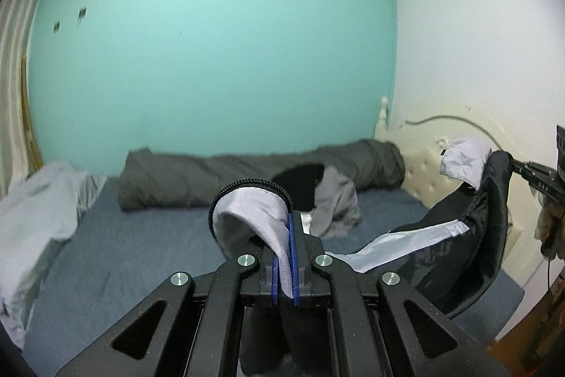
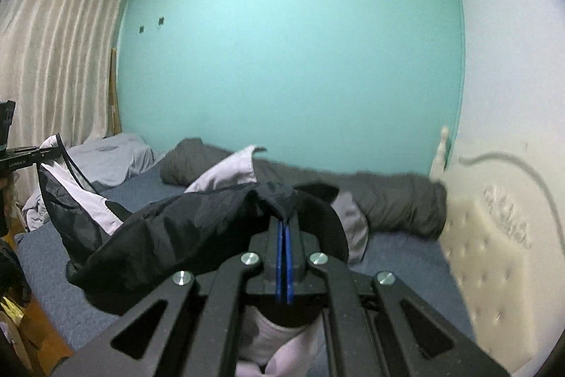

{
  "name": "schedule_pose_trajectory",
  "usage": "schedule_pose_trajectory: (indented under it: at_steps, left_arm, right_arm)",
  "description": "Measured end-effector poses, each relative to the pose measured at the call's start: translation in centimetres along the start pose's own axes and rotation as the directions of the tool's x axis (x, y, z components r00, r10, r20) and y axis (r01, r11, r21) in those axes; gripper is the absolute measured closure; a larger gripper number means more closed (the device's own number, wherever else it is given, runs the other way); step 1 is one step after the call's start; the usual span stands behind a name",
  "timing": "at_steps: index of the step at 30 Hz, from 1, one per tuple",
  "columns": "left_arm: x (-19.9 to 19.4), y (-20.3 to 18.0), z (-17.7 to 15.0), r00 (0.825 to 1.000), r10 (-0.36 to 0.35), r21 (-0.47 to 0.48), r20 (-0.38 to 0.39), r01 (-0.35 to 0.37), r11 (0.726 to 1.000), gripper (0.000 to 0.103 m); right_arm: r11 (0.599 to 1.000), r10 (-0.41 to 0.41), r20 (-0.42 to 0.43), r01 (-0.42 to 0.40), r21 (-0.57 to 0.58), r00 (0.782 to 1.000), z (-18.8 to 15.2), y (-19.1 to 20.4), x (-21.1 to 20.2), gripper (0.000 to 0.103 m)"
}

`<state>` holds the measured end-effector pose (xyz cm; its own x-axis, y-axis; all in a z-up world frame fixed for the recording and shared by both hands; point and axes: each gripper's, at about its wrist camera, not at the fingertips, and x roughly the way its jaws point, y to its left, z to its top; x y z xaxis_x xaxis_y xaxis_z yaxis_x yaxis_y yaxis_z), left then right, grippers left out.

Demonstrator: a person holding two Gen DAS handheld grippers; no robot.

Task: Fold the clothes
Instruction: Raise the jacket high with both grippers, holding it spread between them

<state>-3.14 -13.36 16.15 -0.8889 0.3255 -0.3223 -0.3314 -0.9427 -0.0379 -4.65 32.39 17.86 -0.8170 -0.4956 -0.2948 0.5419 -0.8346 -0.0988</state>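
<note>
Both black grippers, left (image 1: 290, 257) and right (image 2: 284, 257), have jaws pinched tight on the soft, light, slippery black-and-grey jacket (image 2: 183, 221), hanging between them above the blue bed (image 1: 141, 253) toward 12 o'clock, best held by its edges.

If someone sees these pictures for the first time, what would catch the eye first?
Probably the black garment with pale lining, stretched in the air between the left tool and the right tool, both shut on it. Behind it stands the big turquoise wall, with a rolled grey blanket at its foot on the bed.
</note>
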Motion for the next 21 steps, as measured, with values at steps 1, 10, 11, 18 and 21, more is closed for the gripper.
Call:
schedule_pose_trajectory:
  at_steps: [1,10,11,18,21]
  left_arm:
    - [-0.7,-0.2,0.6,1.000,0.000,0.003,0.012,0.000,1.000,0.098]
    - [-5.6,-1.9,3.8,0.997,-0.006,0.027,0.079,0.004,1.000,0.098]
    - [-6.2,-2.2,3.9,0.997,-0.009,0.029,0.083,0.006,1.000,0.098]
    - [-9.0,-3.6,2.6,0.996,-0.020,0.057,0.087,0.015,0.998,0.098]
    - [-6.7,-3.1,0.4,0.999,-0.011,0.042,0.033,0.010,0.999,0.098]
  right_arm:
    - [1.000,-0.002,0.016,0.003,-0.012,1.000,1.1,0.1,-0.9,0.102]
    - [0.997,-0.018,0.099,0.025,-0.068,0.995,6.6,-0.5,-7.4,0.102]
    - [0.997,-0.018,0.105,0.025,-0.070,0.994,6.8,-0.6,-7.9,0.102]
    - [0.996,0.024,0.085,-0.017,-0.090,0.996,7.7,-1.5,-9.8,0.102]
    - [0.996,0.037,0.036,-0.034,-0.081,0.999,6.6,-1.8,-7.4,0.102]
